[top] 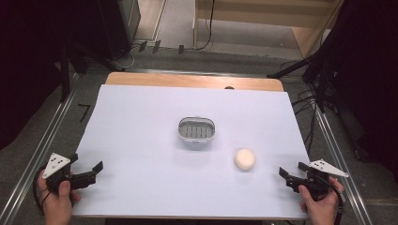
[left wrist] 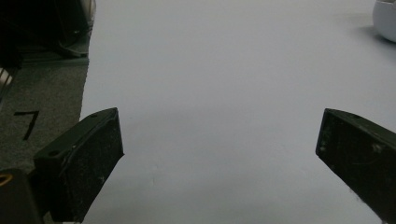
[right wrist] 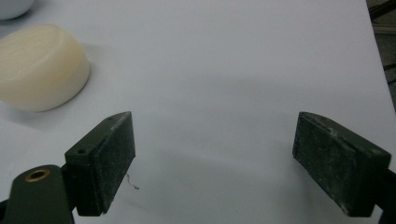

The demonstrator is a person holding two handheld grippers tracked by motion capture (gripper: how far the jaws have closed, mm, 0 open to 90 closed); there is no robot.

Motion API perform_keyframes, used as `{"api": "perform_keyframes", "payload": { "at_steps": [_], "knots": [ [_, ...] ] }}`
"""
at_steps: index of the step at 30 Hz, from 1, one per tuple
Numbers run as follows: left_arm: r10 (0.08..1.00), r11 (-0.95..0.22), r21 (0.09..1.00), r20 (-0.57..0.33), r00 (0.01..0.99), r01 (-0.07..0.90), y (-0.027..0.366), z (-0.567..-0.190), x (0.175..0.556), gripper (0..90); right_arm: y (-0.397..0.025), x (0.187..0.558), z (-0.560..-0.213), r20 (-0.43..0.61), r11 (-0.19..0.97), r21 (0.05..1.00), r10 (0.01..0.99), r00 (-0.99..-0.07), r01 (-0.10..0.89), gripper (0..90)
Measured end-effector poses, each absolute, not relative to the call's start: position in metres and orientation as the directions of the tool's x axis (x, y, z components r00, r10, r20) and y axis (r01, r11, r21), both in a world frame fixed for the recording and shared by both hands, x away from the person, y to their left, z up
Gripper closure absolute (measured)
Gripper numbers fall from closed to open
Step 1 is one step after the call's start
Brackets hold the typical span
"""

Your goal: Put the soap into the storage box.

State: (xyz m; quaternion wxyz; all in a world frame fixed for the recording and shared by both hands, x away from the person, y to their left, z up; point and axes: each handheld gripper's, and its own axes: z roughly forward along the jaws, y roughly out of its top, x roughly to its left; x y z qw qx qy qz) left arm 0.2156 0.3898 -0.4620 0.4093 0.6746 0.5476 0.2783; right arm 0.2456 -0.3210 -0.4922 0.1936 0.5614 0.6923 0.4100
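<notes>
— What's laid out, biggest first?
— A wide white sheet covering the table. At its centre, a small oval metal dish with a slotted insert. Just beside it, toward the right, a rounded cream-white soap bar.
— And the tools?
— Black left gripper at the near left corner, black right gripper at the near right, both with jaws spread wide, holding nothing.

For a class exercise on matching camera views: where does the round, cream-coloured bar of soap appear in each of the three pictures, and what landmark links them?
High view: the cream-coloured bar of soap lies right of centre on the white sheet, just right and nearer than the slotted soap dish.
Left gripper view: not in it.
Right gripper view: upper left, ahead of the open jaws.
Shared landmark: the white sheet covering the table.
</notes>
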Motion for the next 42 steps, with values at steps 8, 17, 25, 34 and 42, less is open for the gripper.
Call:
{"api": "perform_keyframes", "payload": {
  "at_steps": [8,17,25,34,42],
  "knots": [
    [0.965,-0.064,0.857,-0.077,0.250,0.511,0.390,-0.462,0.216,1.3,-0.320,0.246,-0.492,0.182,0.047,0.783,0.936,-0.301,0.621,13.8],
    [0.964,-0.066,0.856,-0.078,0.253,0.513,0.390,-0.462,0.216,1.3,-0.319,0.246,-0.492,0.178,0.050,0.780,0.938,-0.298,0.624,14.0],
    [0.964,-0.067,0.855,-0.079,0.255,0.515,0.390,-0.462,0.216,1.3,-0.319,0.246,-0.490,0.169,0.051,0.787,0.940,-0.295,0.615,14.2],
    [0.964,-0.069,0.852,-0.078,0.255,0.519,0.390,-0.462,0.216,1.3,-0.307,0.242,-0.484,0.166,0.056,0.795,0.938,-0.305,0.604,16.3],
    [0.964,-0.069,0.852,-0.078,0.255,0.519,0.390,-0.462,0.217,1.3,-0.295,0.243,-0.481,0.174,0.074,0.791,0.925,-0.339,0.607,16.3]
  ]
}}
